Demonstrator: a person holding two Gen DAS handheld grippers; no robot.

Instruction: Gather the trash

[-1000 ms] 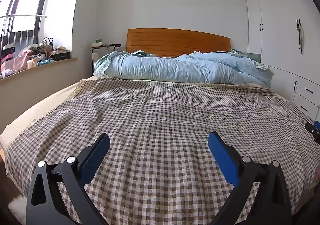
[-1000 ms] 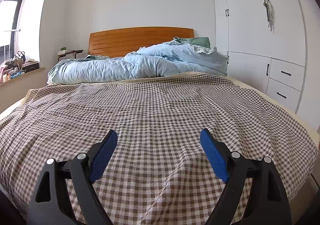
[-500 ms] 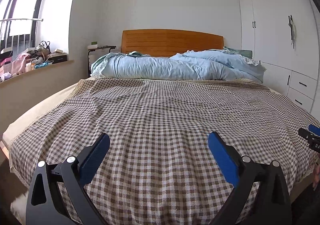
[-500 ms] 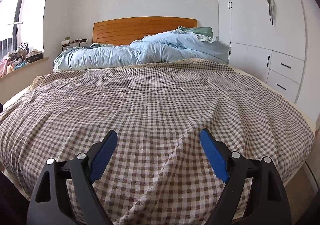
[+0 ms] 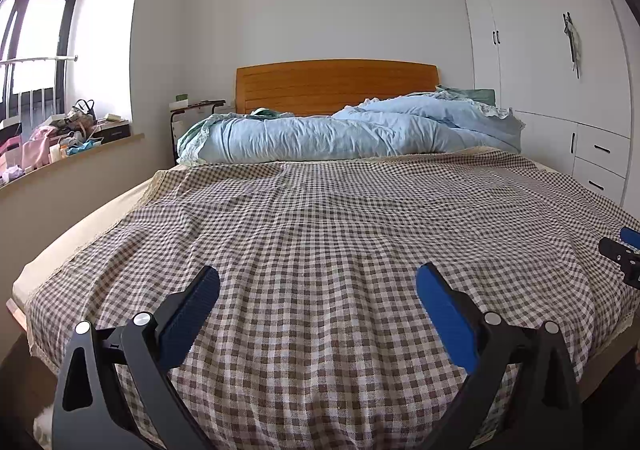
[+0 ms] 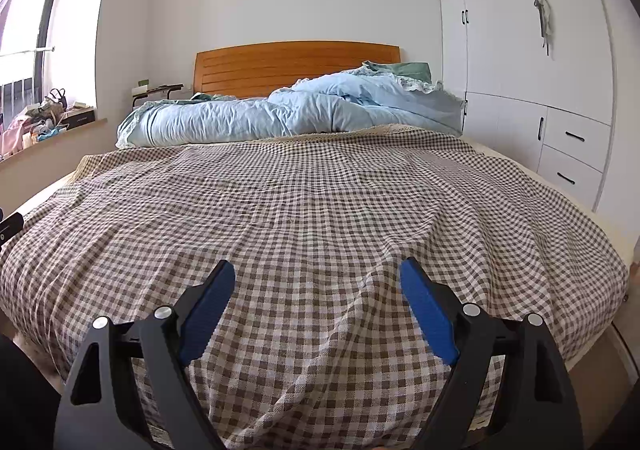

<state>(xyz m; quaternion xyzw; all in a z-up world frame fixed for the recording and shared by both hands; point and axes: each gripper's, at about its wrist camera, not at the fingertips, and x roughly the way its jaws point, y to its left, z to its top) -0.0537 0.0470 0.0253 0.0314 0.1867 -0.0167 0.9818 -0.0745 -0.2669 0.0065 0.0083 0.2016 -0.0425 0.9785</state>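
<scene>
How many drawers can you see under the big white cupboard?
2. The upper drawer sits right above the lower drawer, both low in the white wardrobe to the right of the bed. More could be hidden behind the bed's edge.

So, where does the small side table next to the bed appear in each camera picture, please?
Left wrist view: the side table stands left of centre, between the window ledge and the wooden headboard.
Right wrist view: the side table is further to the left and looks smaller, again just left of the headboard.
Shared landmark: the wooden headboard, behind the blue duvet in both views.
</scene>
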